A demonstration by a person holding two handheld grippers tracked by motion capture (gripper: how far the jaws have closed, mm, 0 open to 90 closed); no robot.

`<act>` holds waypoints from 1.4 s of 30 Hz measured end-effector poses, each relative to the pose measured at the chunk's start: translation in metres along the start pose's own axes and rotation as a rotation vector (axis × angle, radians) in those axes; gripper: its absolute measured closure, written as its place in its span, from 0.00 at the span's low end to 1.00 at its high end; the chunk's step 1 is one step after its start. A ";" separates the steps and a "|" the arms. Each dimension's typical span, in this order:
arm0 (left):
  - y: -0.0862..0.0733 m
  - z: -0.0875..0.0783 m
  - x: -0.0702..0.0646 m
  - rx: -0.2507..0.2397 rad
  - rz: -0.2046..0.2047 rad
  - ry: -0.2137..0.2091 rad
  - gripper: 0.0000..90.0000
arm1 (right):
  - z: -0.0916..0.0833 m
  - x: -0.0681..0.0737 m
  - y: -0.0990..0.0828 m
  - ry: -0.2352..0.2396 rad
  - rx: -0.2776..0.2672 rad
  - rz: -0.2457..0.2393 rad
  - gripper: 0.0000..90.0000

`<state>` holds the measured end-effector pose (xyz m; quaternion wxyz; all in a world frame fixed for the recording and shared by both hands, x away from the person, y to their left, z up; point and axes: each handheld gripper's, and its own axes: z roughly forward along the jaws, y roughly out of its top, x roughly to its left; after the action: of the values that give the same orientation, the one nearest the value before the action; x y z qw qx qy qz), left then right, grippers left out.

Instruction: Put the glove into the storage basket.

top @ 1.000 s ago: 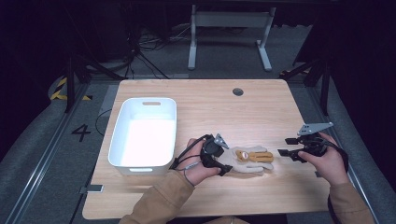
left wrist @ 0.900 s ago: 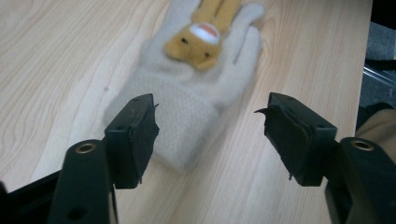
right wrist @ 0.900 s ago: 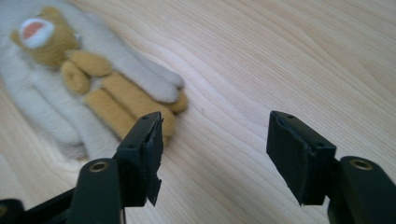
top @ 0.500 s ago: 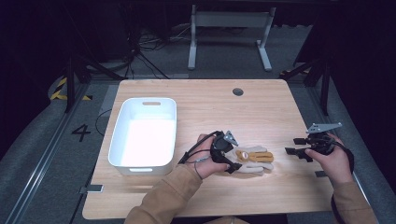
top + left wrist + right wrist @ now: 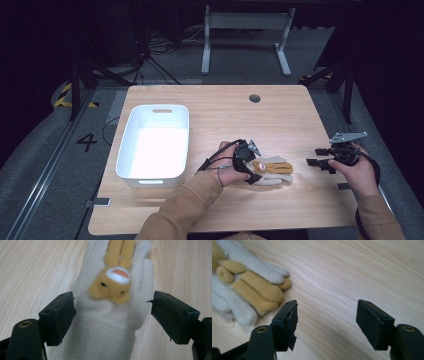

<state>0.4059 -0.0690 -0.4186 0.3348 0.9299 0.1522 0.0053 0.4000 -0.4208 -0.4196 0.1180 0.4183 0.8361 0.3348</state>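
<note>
From above, we see a wooden table (image 5: 280,115) with a white bin (image 5: 155,142) on its left half and a cream glove (image 5: 272,172) lying flat near the front edge, right of centre. Our left gripper (image 5: 252,162) sits at the glove's cuff end, its hand (image 5: 227,167) just behind it, sleeve coming in from the near edge. Our right gripper (image 5: 320,157) hovers well to the right of the glove, apart from it, held by the right hand (image 5: 357,167) near the table's right edge.

Along the left gripper (image 5: 112,312) view, the jaws stand wide open — one on each side of the glove (image 5: 110,322), at its cuff. The left jaw looks to touch the fabric; the right one stands clear of it. Nothing is clamped. A tan plush animal face (image 5: 112,283) is sewn on the glove's back, with tan strips running up the fingers.

Along the right gripper (image 5: 327,315) view, the jaws are also wide open and hold nothing — only bare wood (image 5: 352,275) lies between them. The glove's fingertips (image 5: 249,290), cream and tan, lie to the upper left, near the left jaw; we cannot tell whether they touch it.
</note>
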 end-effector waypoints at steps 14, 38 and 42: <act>-0.001 0.015 0.005 0.008 0.027 -0.004 0.21 | 0.006 0.002 0.000 0.030 0.022 -0.011 0.35; -0.006 0.032 0.004 0.066 0.051 0.020 0.17 | 0.010 0.003 -0.002 0.042 0.054 -0.010 0.34; -0.006 0.033 0.005 0.068 0.048 0.016 0.18 | 0.012 0.003 -0.003 0.048 0.060 -0.012 0.34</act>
<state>0.4122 -0.0837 -0.4489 0.3013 0.9441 0.1325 0.0159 0.4024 -0.4145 -0.4304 0.0872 0.4085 0.8508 0.3188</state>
